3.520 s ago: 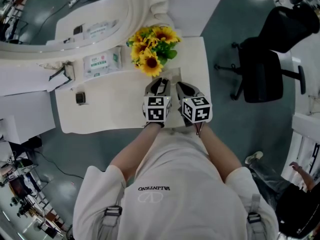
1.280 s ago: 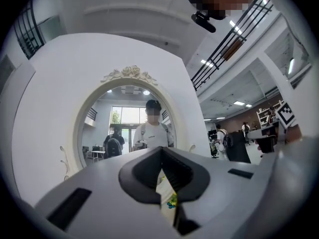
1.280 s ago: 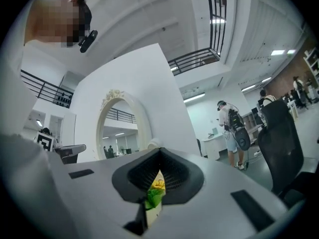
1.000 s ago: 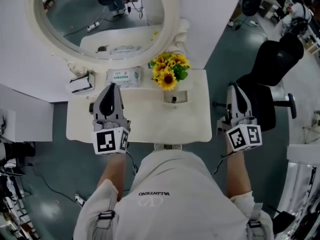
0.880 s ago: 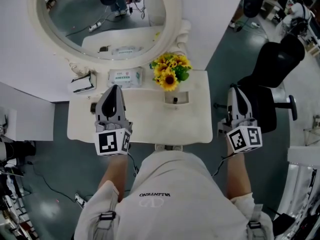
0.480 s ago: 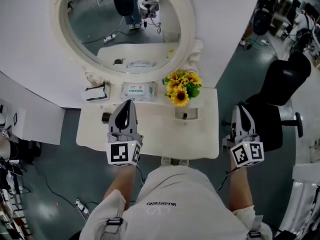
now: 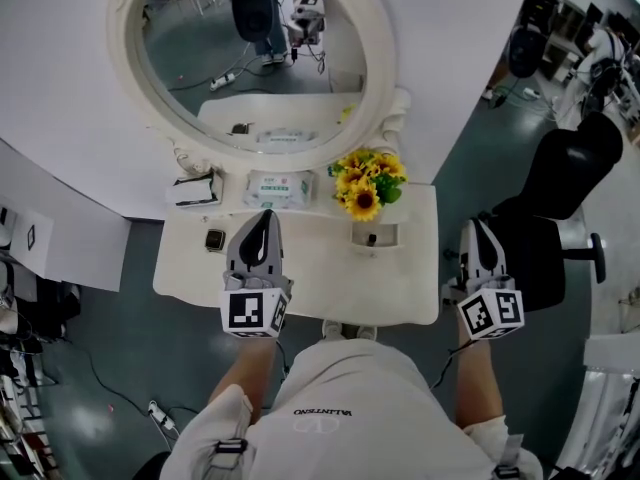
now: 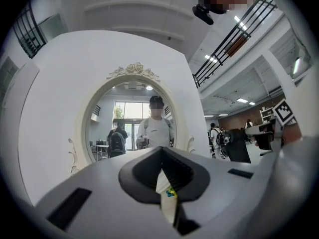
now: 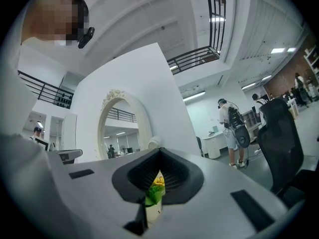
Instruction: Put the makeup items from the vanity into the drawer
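Note:
The white vanity top (image 7: pixel 310 278) shows in the head view. On it lie a small dark square item (image 7: pixel 213 239) at the left and a little white tray (image 7: pixel 373 236) with a dark piece in it. My left gripper (image 7: pixel 262 226) hovers over the left half of the top, shut and empty, pointing level at the mirror (image 8: pixel 130 118). My right gripper (image 7: pixel 478 232) hangs past the table's right edge, also shut and empty. Through the slit of its jaws (image 9: pixel 159 156) the sunflowers (image 9: pixel 155 185) show. No open drawer is in view.
A pack of wipes (image 7: pixel 277 187) and a small box (image 7: pixel 194 189) stand at the back by the oval mirror (image 7: pixel 250 58). Sunflowers (image 7: pixel 366 183) stand behind the tray. A black office chair (image 7: pixel 570 183) is to the right on the grey floor.
Earlier both grippers sat side by side in front of the flowers; now they are spread apart. Over the last second the view tipped up to show more of the mirror, and the grippers kept still.

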